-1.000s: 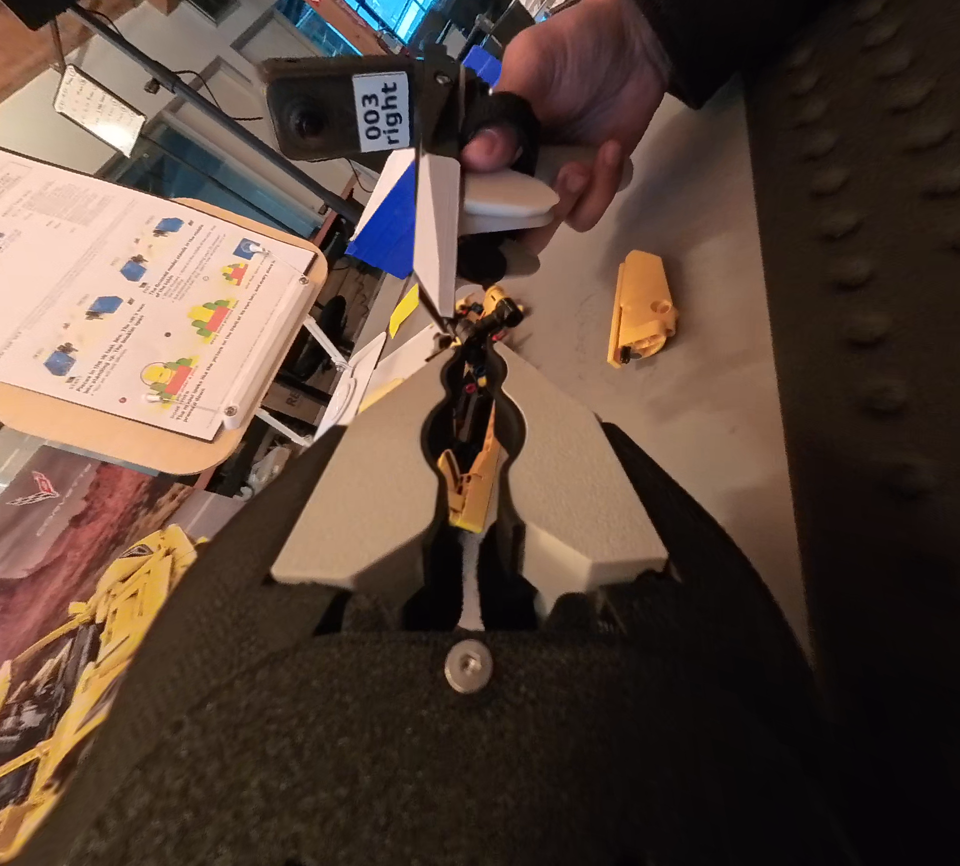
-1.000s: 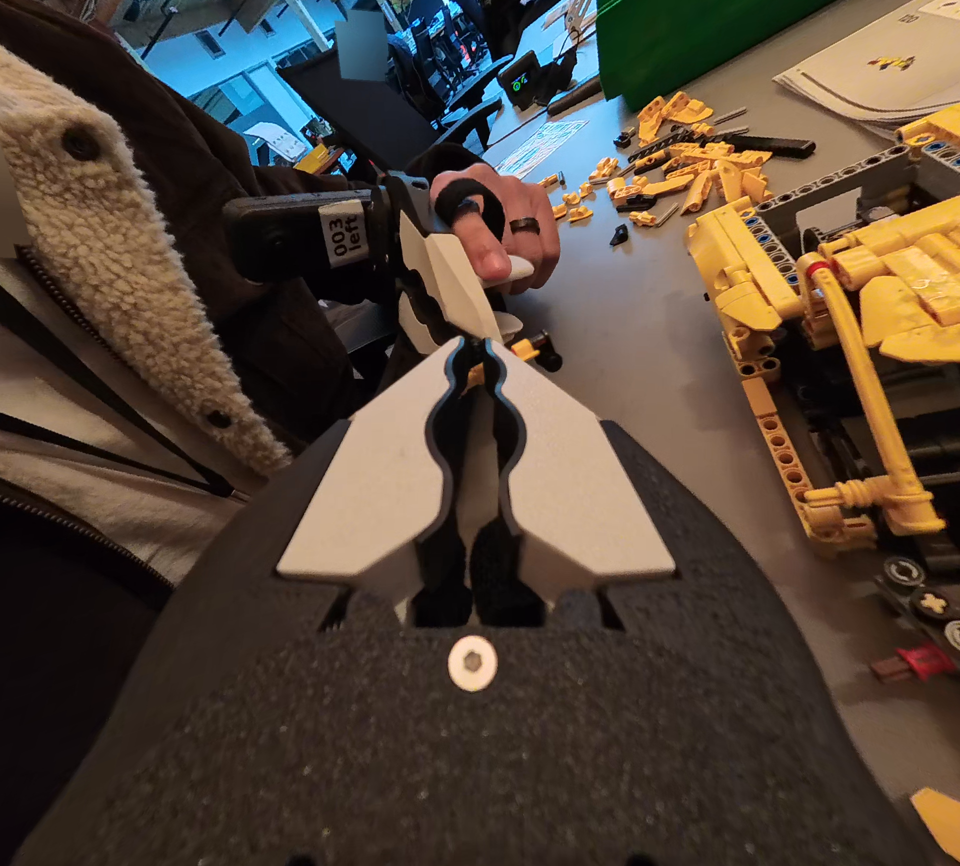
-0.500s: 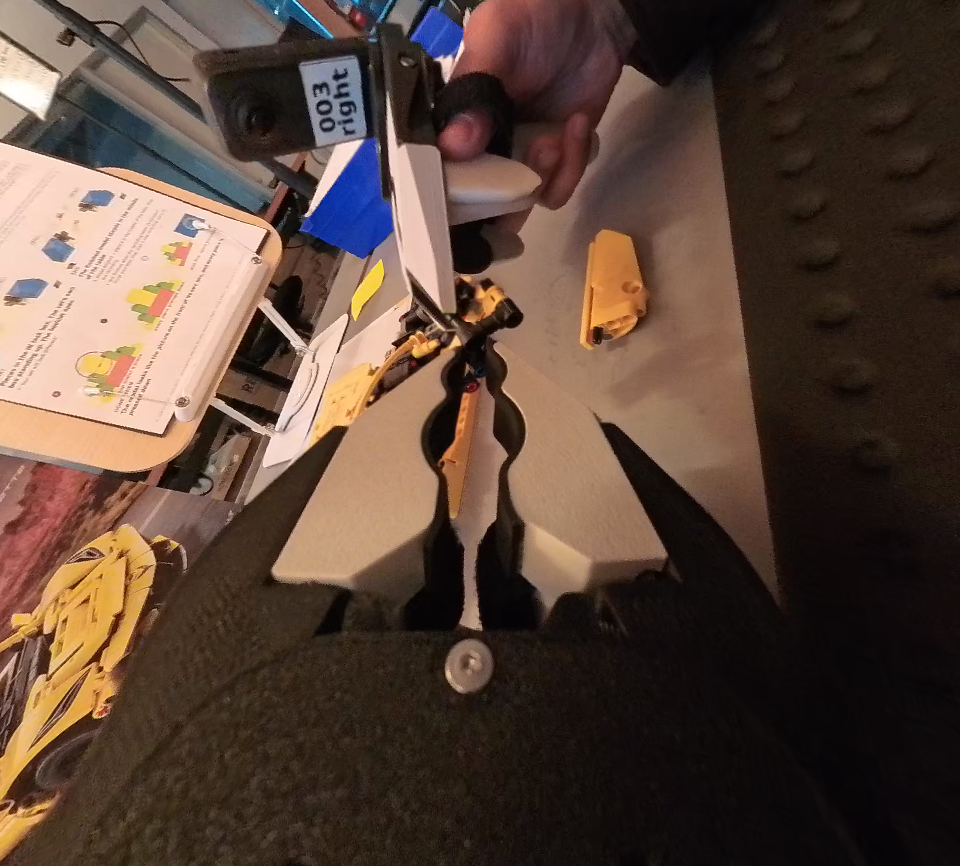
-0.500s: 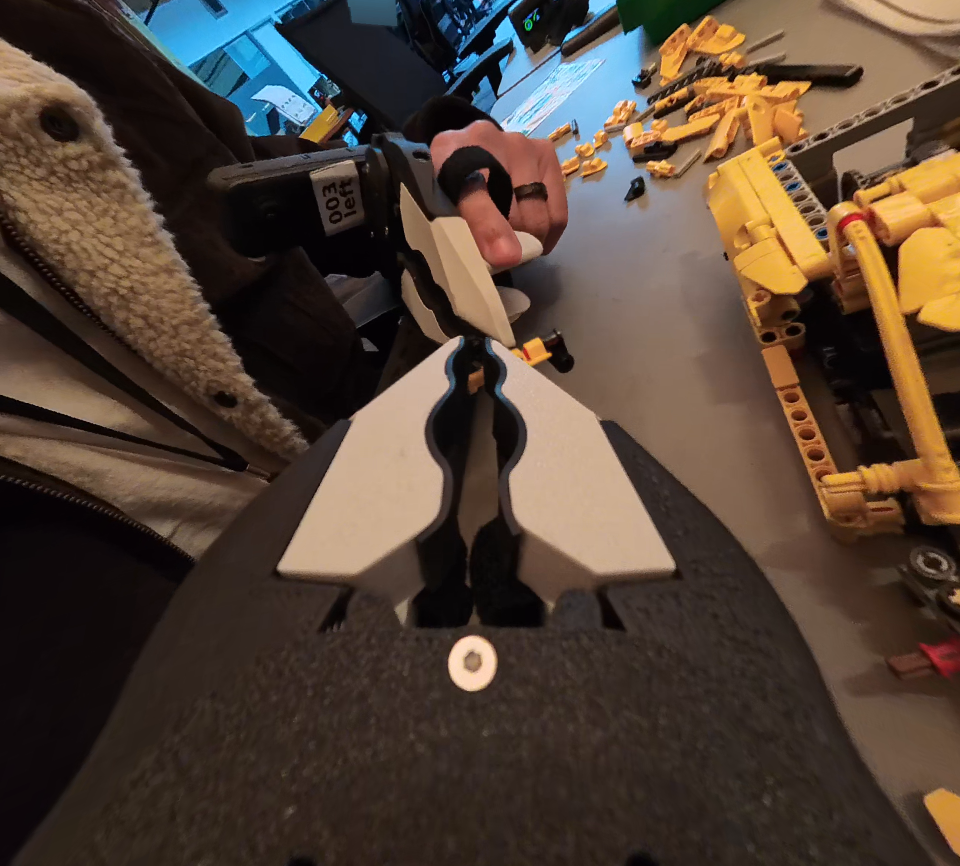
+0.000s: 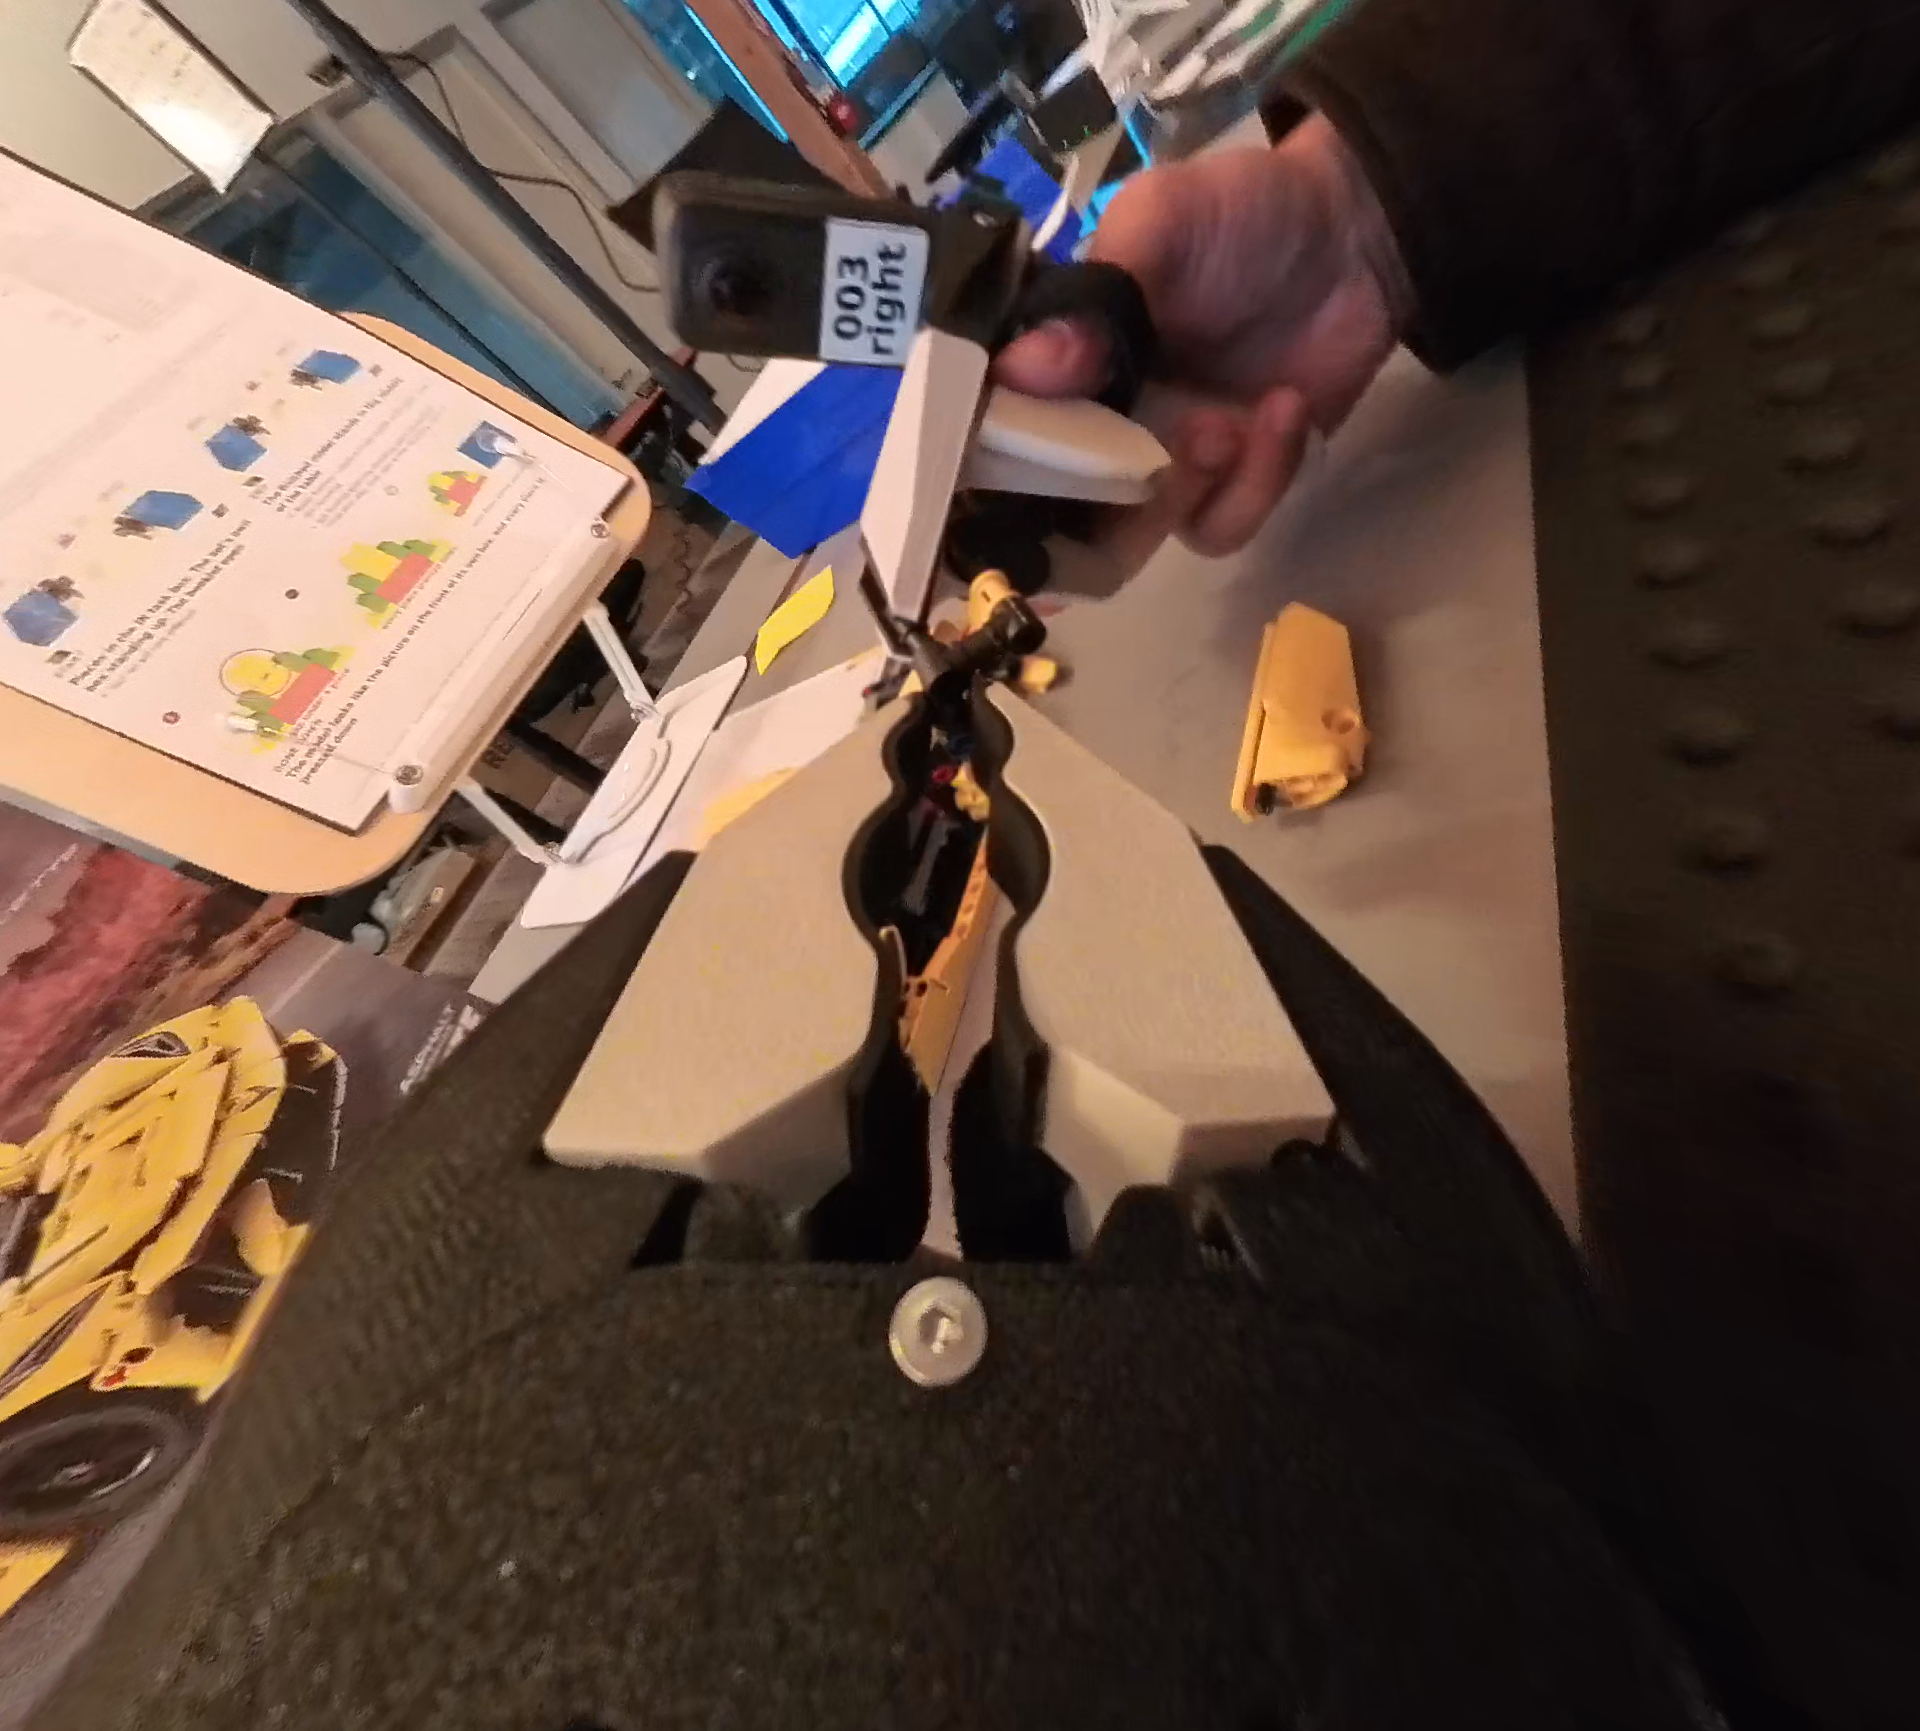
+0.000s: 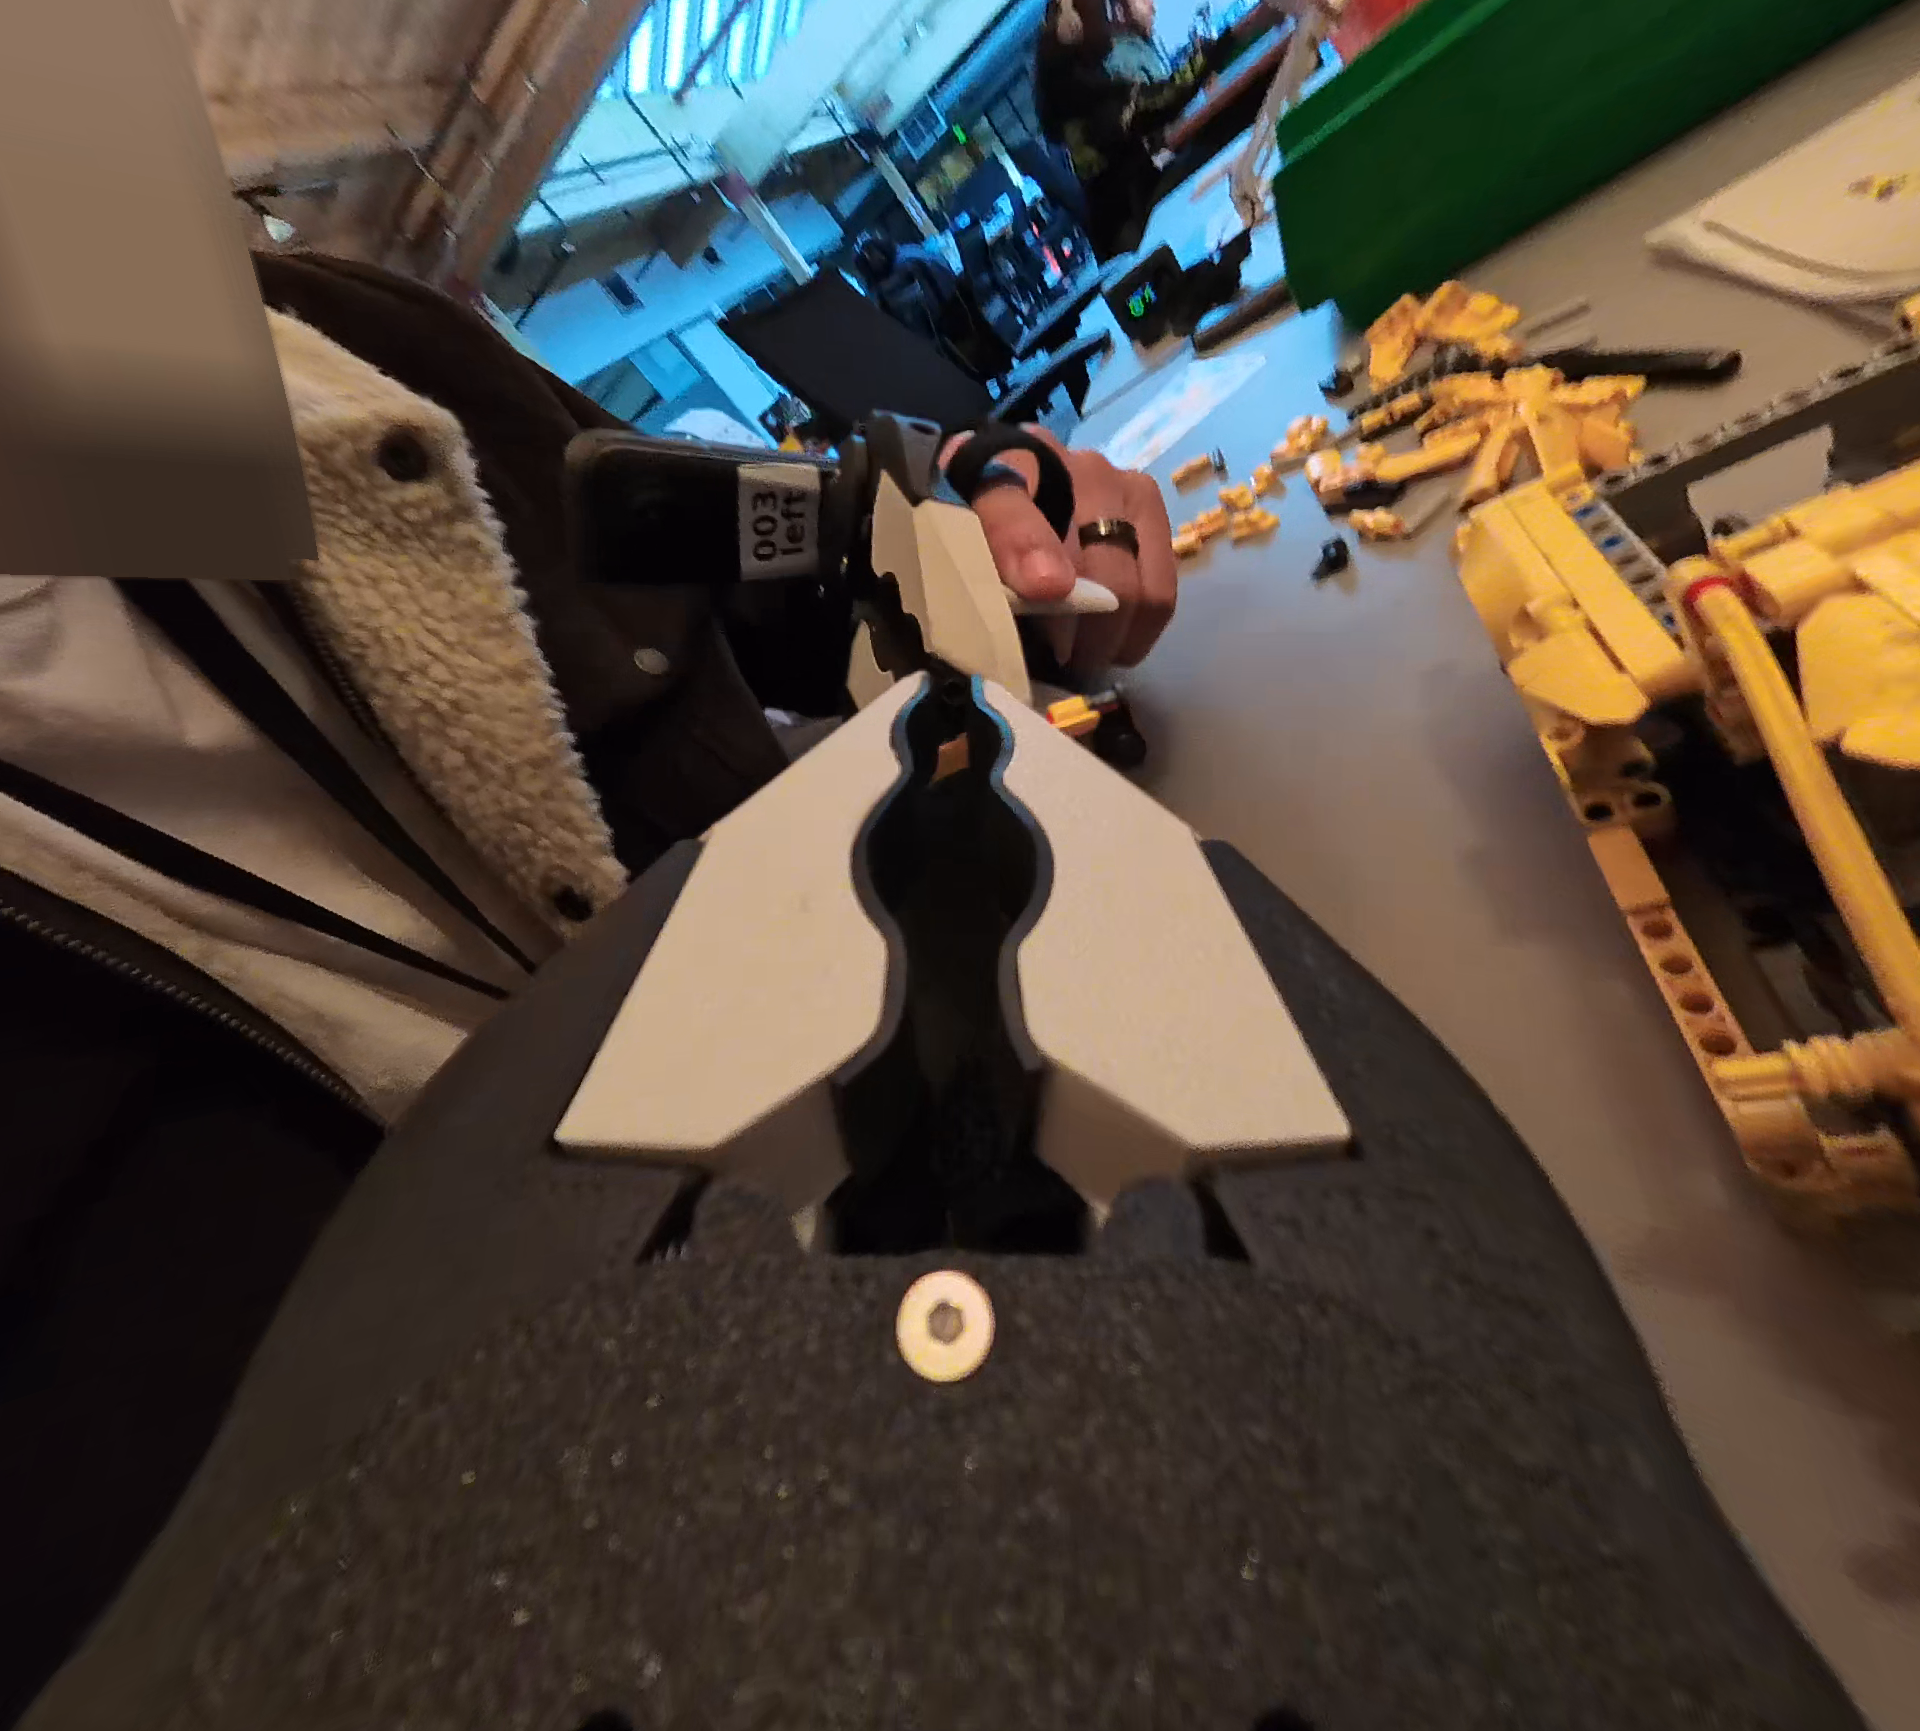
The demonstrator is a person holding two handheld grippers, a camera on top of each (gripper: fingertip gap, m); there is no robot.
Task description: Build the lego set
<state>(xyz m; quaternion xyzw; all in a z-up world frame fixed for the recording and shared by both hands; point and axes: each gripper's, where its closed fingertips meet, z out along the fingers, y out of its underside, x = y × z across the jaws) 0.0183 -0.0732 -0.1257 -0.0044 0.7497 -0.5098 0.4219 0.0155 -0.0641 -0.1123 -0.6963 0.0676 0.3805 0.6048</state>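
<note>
My left gripper (image 5: 951, 694) and right gripper (image 6: 951, 689) meet tip to tip above the grey table (image 5: 1403, 902). Both are shut on a small yellow and black lego piece (image 5: 992, 637). The piece sticks out to the right of the tips in the right wrist view (image 6: 1086, 715). The right gripper (image 5: 899, 616) comes down from above in the left wrist view, held by a hand. The left gripper (image 6: 935, 663) shows beyond my right tips. A part-built yellow lego car (image 6: 1662, 642) lies on the table to the right. How much of the piece sits inside the jaws is hidden.
A loose yellow panel (image 5: 1299, 725) lies on the table right of the grippers. A pile of loose yellow parts (image 6: 1455, 424), a green box (image 6: 1558, 102) and a booklet (image 6: 1818, 216) lie farther back. An instruction sheet on a board (image 5: 260, 518) stands left. The person's jacket is close by. My two grippers' fingertips are within a few centimetres of each other.
Both grippers have stayed shut, tip to tip on the small piece. The pair has shifted and tilted a little, so the table and the car sit differently in both views.
</note>
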